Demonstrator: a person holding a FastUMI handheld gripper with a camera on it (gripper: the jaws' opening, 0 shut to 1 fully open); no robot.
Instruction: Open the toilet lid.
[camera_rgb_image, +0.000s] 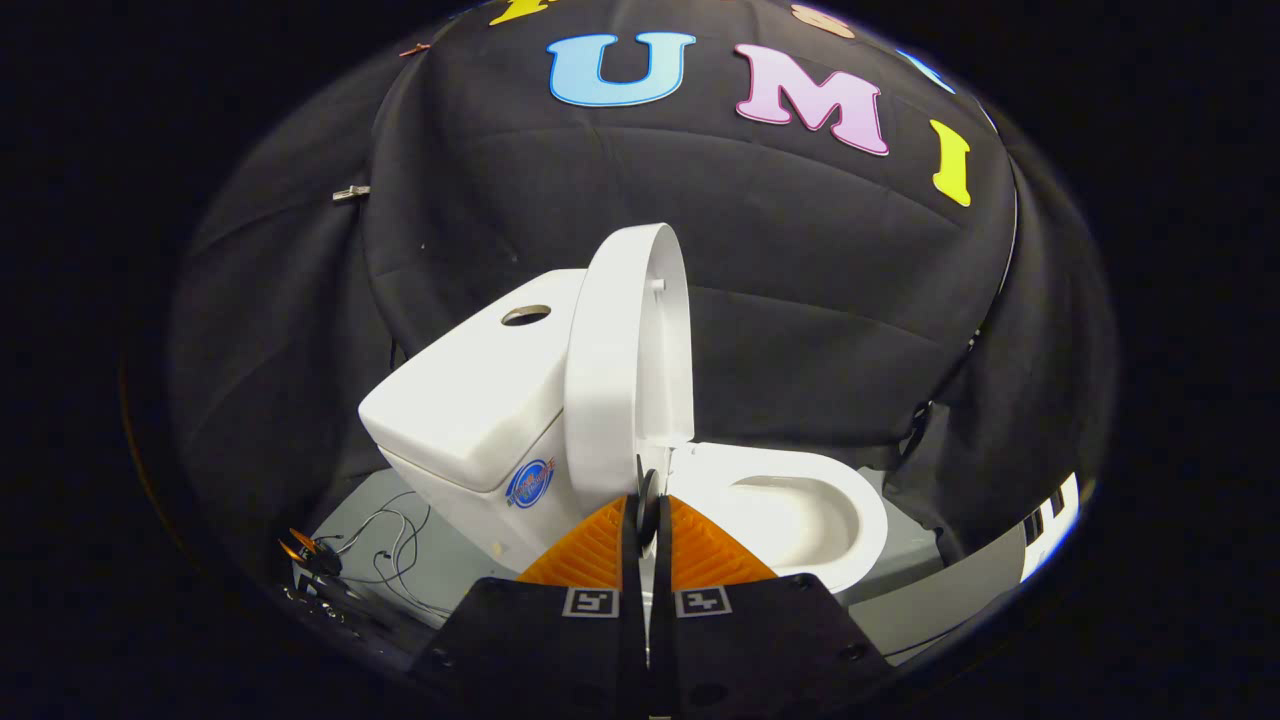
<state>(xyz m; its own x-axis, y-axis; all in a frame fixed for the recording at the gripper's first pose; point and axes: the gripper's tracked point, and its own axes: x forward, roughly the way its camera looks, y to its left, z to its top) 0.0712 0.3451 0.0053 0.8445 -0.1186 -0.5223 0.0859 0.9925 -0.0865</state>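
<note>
- Toilet (790, 500): white, glossy and rigid, standing just ahead of the fingers; the open bowl lies ahead and to their right, the tank (470, 400) ahead and to their left.
- Toilet lid (610, 380): raised nearly upright, hinged at the back of the bowl and leaning toward the tank. It rises directly beyond the fingertips, lower edge just above them.
- Handling, as a judgement: the lid looks like thin, stiff moulded plastic, light, smooth and likely slippery. Take hold at the free rim, away from the hinge. Avoid letting it strike the tank.
- Gripper (648, 505): the two orange ribbed fingers (590, 550) are brought together, with only a thin dark gap between them. They appear to pinch the lid's lower edge, but contact at the tips is too small to confirm.
- Loose wires (390, 545): on the grey floor, left of the fingers beside the tank base.
</note>
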